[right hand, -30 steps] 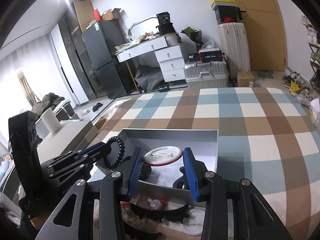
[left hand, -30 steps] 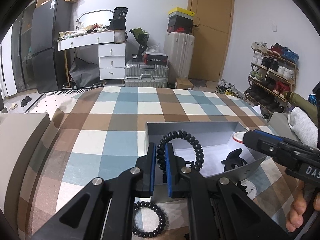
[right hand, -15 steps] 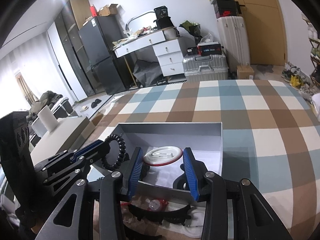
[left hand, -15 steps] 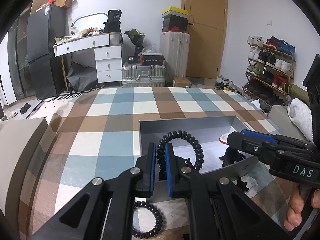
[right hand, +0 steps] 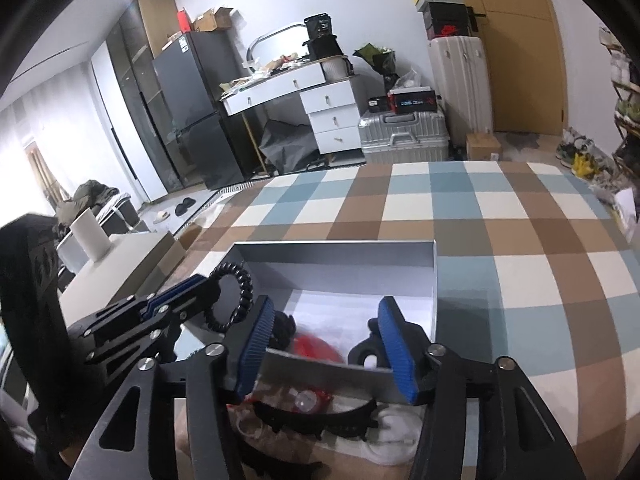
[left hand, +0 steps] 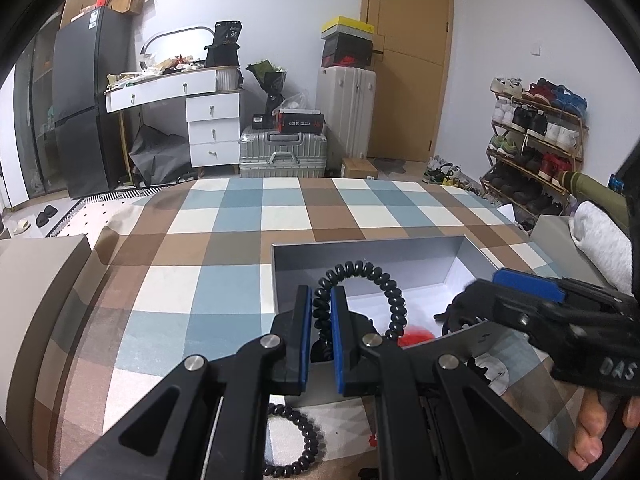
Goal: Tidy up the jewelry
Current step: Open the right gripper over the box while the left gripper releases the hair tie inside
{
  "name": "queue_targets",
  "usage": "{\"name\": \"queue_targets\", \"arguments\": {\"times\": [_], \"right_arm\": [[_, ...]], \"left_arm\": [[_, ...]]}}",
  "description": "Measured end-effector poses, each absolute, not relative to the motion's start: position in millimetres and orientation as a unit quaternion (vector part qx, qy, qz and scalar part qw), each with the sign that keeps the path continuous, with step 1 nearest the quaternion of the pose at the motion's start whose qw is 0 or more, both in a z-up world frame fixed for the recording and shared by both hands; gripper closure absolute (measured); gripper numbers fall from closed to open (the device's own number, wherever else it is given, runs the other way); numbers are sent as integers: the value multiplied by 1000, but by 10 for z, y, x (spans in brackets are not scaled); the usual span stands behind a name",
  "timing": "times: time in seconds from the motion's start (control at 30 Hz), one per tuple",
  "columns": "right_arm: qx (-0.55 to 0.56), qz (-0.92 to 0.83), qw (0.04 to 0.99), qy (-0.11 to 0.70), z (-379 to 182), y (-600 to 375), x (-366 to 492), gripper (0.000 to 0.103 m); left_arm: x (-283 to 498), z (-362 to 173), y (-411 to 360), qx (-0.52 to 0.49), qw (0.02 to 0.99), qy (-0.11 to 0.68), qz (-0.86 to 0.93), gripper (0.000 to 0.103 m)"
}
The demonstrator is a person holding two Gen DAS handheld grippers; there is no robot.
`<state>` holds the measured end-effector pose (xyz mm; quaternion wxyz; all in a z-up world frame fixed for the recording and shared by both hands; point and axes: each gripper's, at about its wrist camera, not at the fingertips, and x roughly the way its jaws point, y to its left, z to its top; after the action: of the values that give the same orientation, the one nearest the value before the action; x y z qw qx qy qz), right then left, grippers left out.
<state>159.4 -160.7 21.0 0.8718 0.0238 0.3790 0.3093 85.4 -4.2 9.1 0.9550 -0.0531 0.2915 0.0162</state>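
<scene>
My left gripper (left hand: 320,296) is shut on a black spiral ring (left hand: 394,300) and holds it upright over the left part of the open grey box (left hand: 368,256). The right wrist view shows that left gripper (right hand: 208,284) and the ring (right hand: 244,292) at the box's near left corner (right hand: 336,256). Above the box's front wall, my right gripper (right hand: 325,306) has its jaws opening, and nothing is pressed between the pads. Below them a red round piece (right hand: 316,344) lies blurred inside the box. A black clip (right hand: 368,350) sits in the box by the right finger.
The box rests on a checked cloth (left hand: 208,248). A second black spiral ring (left hand: 308,436) lies on the cloth in front of the box. A black curved band (right hand: 316,416), a small red item (right hand: 308,400) and a white round piece (right hand: 392,440) lie there too.
The right gripper's jaws have spread wider, and the red-and-white round piece that sat between them has dropped into the box. The left gripper and its ring have stayed put.
</scene>
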Motion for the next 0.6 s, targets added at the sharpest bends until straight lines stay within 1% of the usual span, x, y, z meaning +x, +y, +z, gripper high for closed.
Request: {"name": "queue_targets", "arguments": {"times": [0.07, 0.13, 0.17, 0.2, 0.23, 0.27, 0.3, 0.37, 0.43, 0.47, 0.5, 0.53, 0.6], "right_arm": [[21, 308, 873, 378, 219, -1635, 1557, 43], [19, 308, 873, 377, 228, -1670, 1516, 41], [19, 306, 874, 377, 232, -1687, 1500, 39], [20, 304, 874, 377, 234, -1703, 1488, 37], [20, 302, 875, 377, 236, -1722, 1476, 37], [19, 300, 876, 378, 238, -1734, 1469, 36], [19, 299, 876, 378, 240, -1750, 1462, 36], [20, 301, 876, 378, 244, -1781, 1438, 36], [21, 299, 877, 375, 269, -1825, 1400, 31], [24, 297, 879, 373, 282, -1854, 1382, 23], [28, 296, 880, 370, 296, -1883, 1362, 18], [32, 295, 882, 366, 314, -1926, 1338, 16], [35, 292, 884, 364, 331, -1999, 1303, 8]], "left_arm": [[836, 92, -42, -56, 955, 290, 14, 97], [838, 95, -45, -62, 954, 293, 7, 83], [837, 95, -44, -65, 953, 296, 8, 68], [829, 100, -32, -75, 952, 296, -1, 61], [813, 114, -27, -83, 952, 293, -11, 58], [791, 131, -26, -86, 953, 291, -15, 52], [768, 147, -24, -87, 953, 289, -11, 40], [712, 169, -6, -85, 955, 284, -3, 28], [649, 189, 21, -88, 956, 280, -5, 27], [641, 191, 33, -89, 956, 279, -5, 25], [605, 202, 53, -92, 956, 278, -3, 19], [576, 206, 67, -94, 956, 276, -2, 17], [528, 194, 87, -94, 956, 277, 0, 10]]}}
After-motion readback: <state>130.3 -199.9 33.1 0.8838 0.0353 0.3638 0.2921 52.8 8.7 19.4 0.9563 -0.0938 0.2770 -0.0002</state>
